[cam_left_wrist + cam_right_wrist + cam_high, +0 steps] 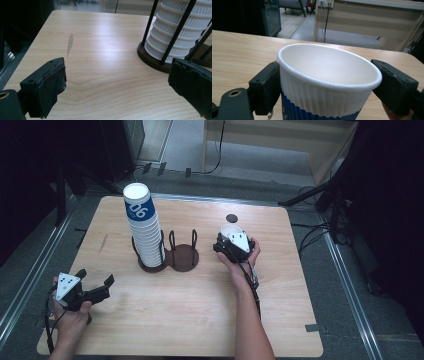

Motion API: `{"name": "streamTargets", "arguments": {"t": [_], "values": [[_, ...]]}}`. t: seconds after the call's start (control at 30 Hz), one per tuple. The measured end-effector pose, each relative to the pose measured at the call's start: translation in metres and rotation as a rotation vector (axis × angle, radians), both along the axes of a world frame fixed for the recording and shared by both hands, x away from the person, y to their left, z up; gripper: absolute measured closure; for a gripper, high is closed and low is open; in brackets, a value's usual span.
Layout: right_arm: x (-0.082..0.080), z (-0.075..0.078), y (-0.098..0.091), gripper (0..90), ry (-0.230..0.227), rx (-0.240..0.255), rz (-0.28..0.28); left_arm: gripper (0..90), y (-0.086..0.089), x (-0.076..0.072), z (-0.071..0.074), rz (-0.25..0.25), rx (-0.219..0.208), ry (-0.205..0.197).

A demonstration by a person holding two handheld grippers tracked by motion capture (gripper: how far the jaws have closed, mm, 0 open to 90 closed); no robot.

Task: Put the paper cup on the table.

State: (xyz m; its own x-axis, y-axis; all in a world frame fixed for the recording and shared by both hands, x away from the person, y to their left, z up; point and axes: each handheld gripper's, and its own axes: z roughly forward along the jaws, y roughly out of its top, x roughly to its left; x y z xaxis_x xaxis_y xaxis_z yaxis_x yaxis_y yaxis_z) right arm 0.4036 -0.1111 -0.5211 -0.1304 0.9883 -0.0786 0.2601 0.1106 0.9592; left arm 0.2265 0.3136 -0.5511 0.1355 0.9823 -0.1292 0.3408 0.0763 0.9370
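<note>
Tabletop: light wooden tabletop (200,320) with rounded corners is carrying everything; a faint grey smear (70,43) is showing toward its left edge, and a small dark round disc (231,218) is lying near the far edge, right of centre.
Cup rack: a dark brown two-base cup holder (183,257) with thin black upright rods is standing left of the tabletop centre; its right base is sitting bare.
Cup stack: a tall stack of white ribbed paper cups (145,227) is standing in the left base of the holder, leaning a little toward the far left; the top cup is carrying a blue band printed "06". In the left tool view the lower ribs of the stack (175,37) are showing between the rods.
Left tool: left tool (95,282) is being held near the front-left corner, jaws spread wide apart with nothing between them, pointing toward the holder.
Right tool: right tool (231,236) is being held right of the holder, toward the far edge, with its jaws pressing on both sides of a single cup.
Held cup: white paper cup with blue lower band (324,85) is sitting upright between the right tool's jaws, mouth open upward, interior looking empty.
</note>
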Motion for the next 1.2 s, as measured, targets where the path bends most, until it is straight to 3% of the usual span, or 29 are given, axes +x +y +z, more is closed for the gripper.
{"name": "streamTargets", "arguments": {"t": [0.13,0.3,0.5,0.67,0.77,0.83,0.9,1.03,1.2], "values": [[0.002,-0.005,-0.001,14.8,0.027,-0.014,-0.01,2.6,0.0,0.0,0.0,0.001,-0.001,0.005],[0.0,-0.005,-0.001,14.5,0.029,-0.006,-0.025,2.6,0.0,0.0,0.0,-0.009,0.0,0.008],[-0.005,-0.005,-0.004,13.8,0.059,0.012,-0.005,2.6,0.0,0.0,0.0,-0.008,0.0,0.012],[-0.01,-0.007,-0.005,14.4,0.09,-0.037,-0.004,2.6,0.0,0.001,0.0,0.0,-0.001,0.014],[-0.012,-0.008,-0.006,14.0,0.095,-0.042,0.001,2.5,0.0,0.001,0.0,0.002,-0.006,0.013],[-0.013,-0.006,-0.008,11.2,0.104,-0.029,0.003,2.5,0.0,0.001,0.0,0.001,-0.005,0.013],[-0.013,-0.004,-0.011,2.3,0.117,-0.012,0.016,2.5,0.0,0.001,0.0,-0.006,-0.004,0.018],[-0.017,0.004,-0.014,0.0,0.133,0.041,0.071,2.5,0.0,0.001,0.0,-0.008,-0.004,0.028],[-0.025,0.012,-0.016,0.0,0.158,0.039,0.074,2.5,-0.001,0.001,0.0,-0.004,0.004,0.037]]}}
